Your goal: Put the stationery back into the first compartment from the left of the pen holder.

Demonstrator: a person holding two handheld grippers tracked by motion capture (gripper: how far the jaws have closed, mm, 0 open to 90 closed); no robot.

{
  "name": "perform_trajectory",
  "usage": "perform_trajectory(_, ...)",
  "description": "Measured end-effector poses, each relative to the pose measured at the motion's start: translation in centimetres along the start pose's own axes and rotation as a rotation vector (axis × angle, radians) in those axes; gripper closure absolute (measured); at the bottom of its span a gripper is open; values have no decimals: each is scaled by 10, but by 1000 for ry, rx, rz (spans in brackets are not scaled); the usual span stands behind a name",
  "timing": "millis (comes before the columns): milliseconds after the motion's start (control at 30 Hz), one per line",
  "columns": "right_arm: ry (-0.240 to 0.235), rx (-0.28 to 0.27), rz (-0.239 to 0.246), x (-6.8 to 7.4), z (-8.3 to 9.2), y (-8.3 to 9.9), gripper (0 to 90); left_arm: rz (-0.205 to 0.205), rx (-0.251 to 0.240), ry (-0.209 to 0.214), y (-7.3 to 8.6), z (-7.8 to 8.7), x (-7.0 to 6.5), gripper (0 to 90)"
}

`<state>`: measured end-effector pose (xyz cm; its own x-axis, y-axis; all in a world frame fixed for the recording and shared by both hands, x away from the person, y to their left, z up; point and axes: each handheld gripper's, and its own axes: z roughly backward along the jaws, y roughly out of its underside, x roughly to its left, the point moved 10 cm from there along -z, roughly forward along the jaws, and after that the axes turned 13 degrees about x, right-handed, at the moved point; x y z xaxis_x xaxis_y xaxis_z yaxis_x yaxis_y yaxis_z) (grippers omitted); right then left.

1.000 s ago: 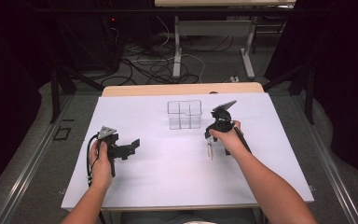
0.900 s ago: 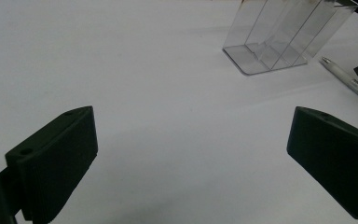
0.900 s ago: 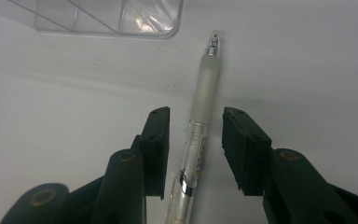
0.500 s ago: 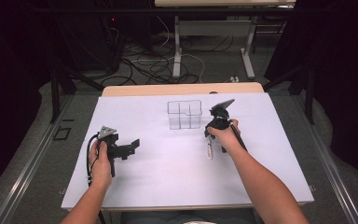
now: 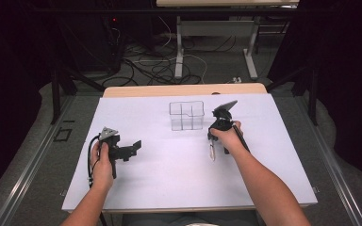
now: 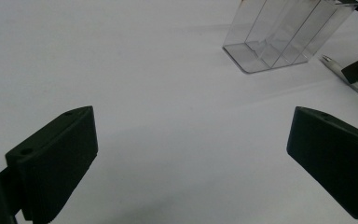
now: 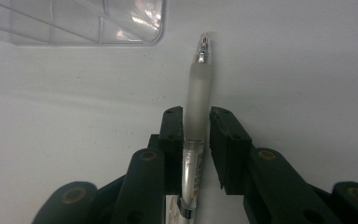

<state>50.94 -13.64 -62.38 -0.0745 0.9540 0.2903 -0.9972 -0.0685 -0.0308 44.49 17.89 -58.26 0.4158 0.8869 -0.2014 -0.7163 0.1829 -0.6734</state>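
Two grippers work over a white table [image 5: 179, 183], which takes up most of the high view and stands on a grey floor with cables and metal legs beyond its far edge. Toward the far middle of the table sits a clear plastic organizer box [image 5: 186, 115], upright, split by thin walls into compartments; the left gripper view shows it at upper right [image 6: 286, 32], and the right gripper view catches one rounded corner at upper left [image 7: 88, 23].

At the table's left, the left gripper [image 5: 131, 148] is held by the person's left hand [image 5: 102, 162], well apart from the box. Its jaws are spread wide with nothing between them, bare white table showing in the gap in its own view [image 6: 191, 154].

Just right of the box, the right gripper [image 5: 212, 141] is held by the right hand [image 5: 228, 139]. Its jaws are clamped on a pen [image 7: 196, 112] with a frosted, translucent barrel; the pen's tip reaches out past the jaws toward the box's corner without touching it. In the high view the pen [image 5: 212, 153] hangs below the hand, pointing down at the table.
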Motion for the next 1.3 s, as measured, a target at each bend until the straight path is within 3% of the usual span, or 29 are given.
perform_trajectory(267,-1,13,-2,-1,0,1,780,1,3,-2,0,0,0,19)
perform_trajectory(367,-31,2,-24,3,0,0,787,0,3,-1,0,0,0,20)
perform_trajectory(567,-15,15,-14,-2,0,1,793,1,-6,0,0,-1,-1,20)
perform_trajectory(700,-48,4,-31,2,0,0,794,1,1,1,0,-1,-1,20)
perform_trajectory(800,-23,35,-22,-2,1,3,795,1,0,2,0,-1,-1,20)
perform_trajectory(833,-26,33,-38,-1,1,3,795,0,3,2,0,-1,-1,20)
perform_trajectory(1100,-32,15,-28,-4,6,3,796,2,-1,2,0,-1,-1,20)
perform_trajectory(1267,-61,-6,-32,-2,12,2,796,3,0,2,0,-1,-1,20)
perform_trajectory(1300,-47,-9,-11,-5,12,2,796,3,0,2,0,-1,-1,20)
